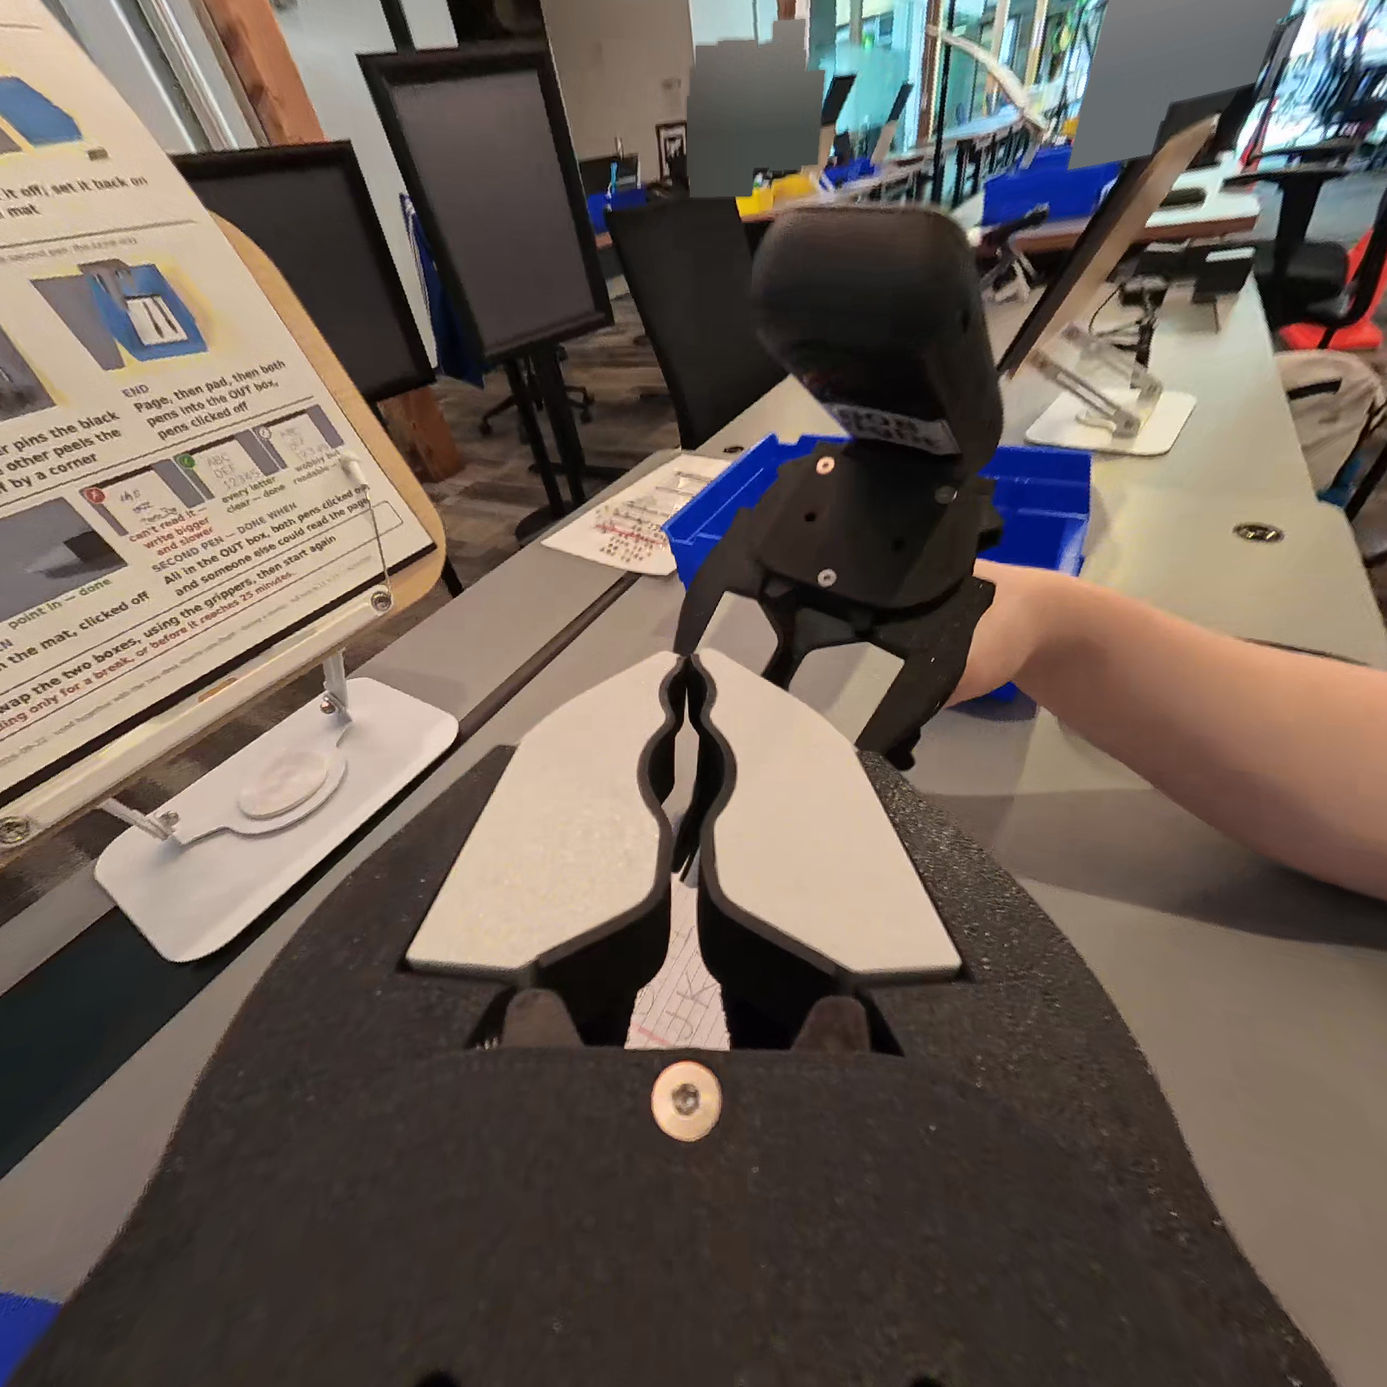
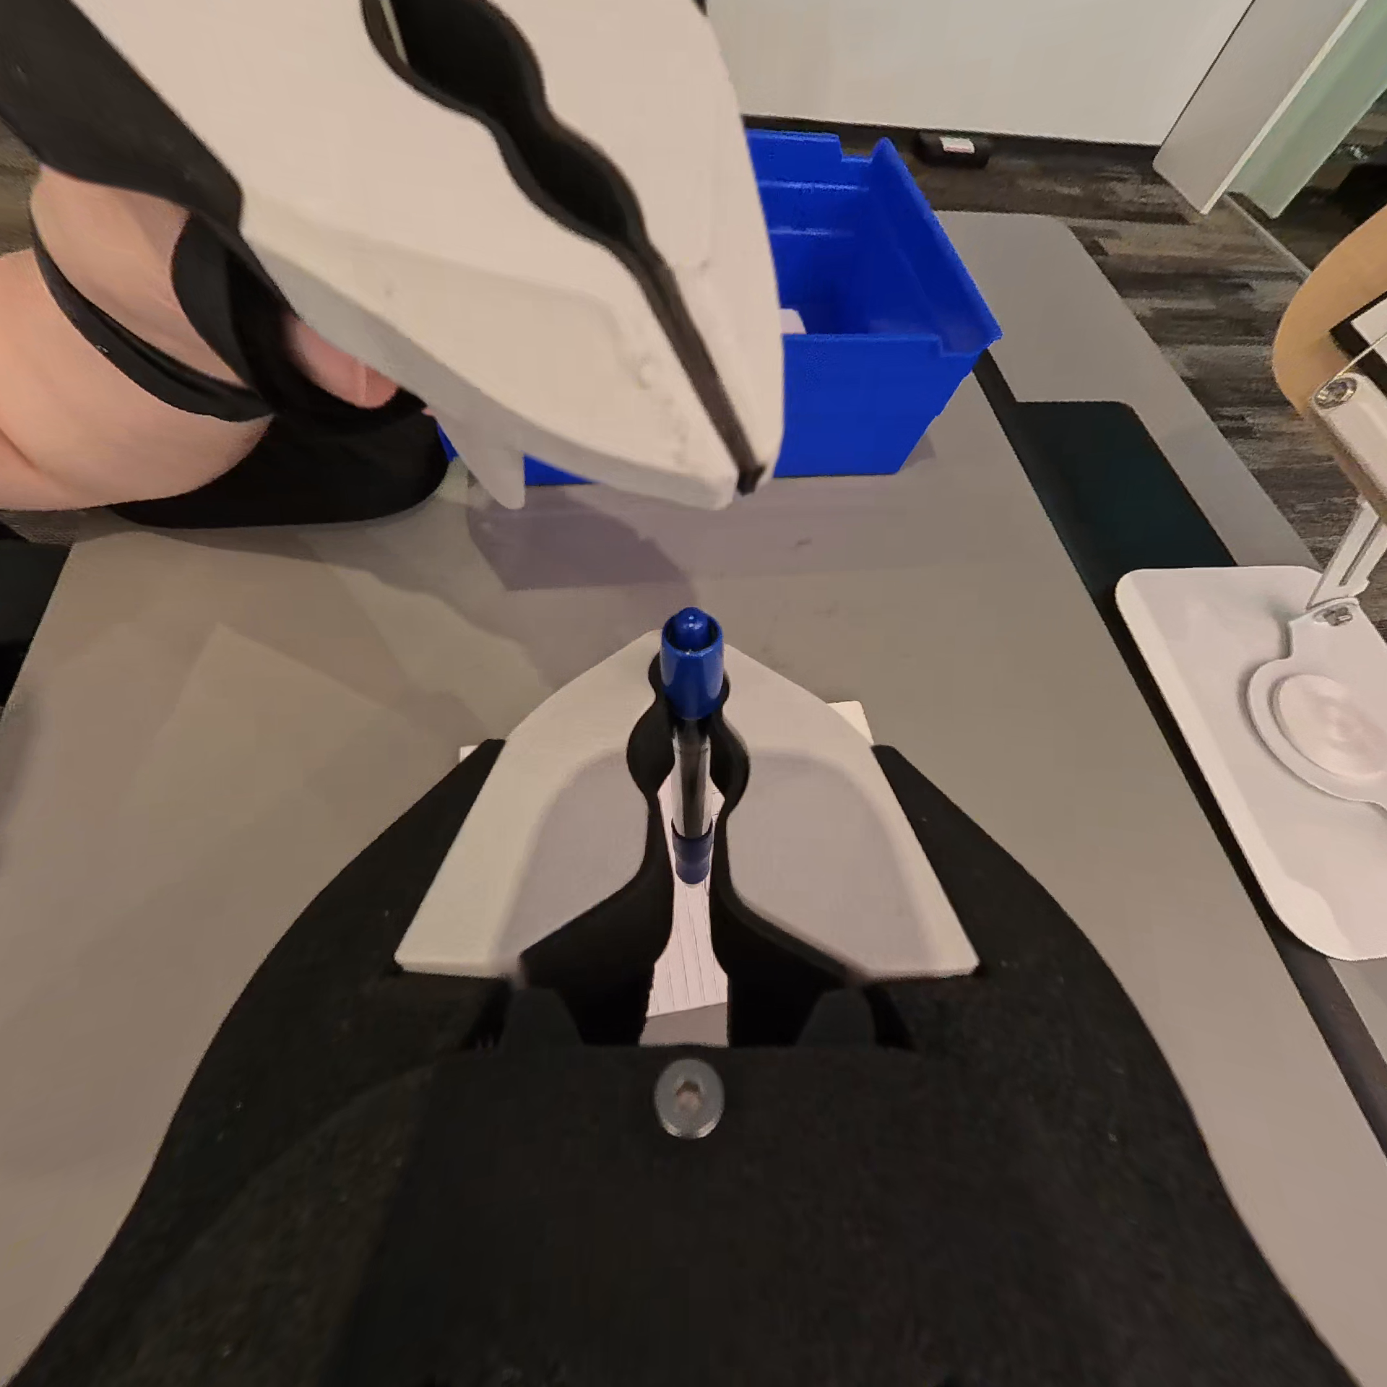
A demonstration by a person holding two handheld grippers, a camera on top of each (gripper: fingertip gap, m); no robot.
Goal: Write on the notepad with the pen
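Note:
My right gripper [image 2: 689,664] is shut on a blue pen [image 2: 690,675] and holds it upright, with the clicker end up between the fingertips. The lined white notepad [image 2: 687,961] lies on the grey table right under it and shows through the gap and at a corner. My left gripper [image 1: 687,664] is shut with nothing visibly held. It hovers just above and beyond the pen's top in the right wrist view [image 2: 739,480]. Through its gap a written page [image 1: 679,998] shows. The right gripper's black body [image 1: 863,525] stands close in front of it.
A blue bin [image 2: 863,300] stands on the table behind the grippers, also seen in the left wrist view [image 1: 720,510]. An instruction board [image 1: 188,375] stands on a white base [image 1: 278,810] [image 2: 1238,735]. A printed sheet [image 1: 638,518] lies beside the bin. A person's forearm [image 1: 1163,720] reaches in from the right. The left gripper's tips are roughly 8 centimeters from the right gripper's.

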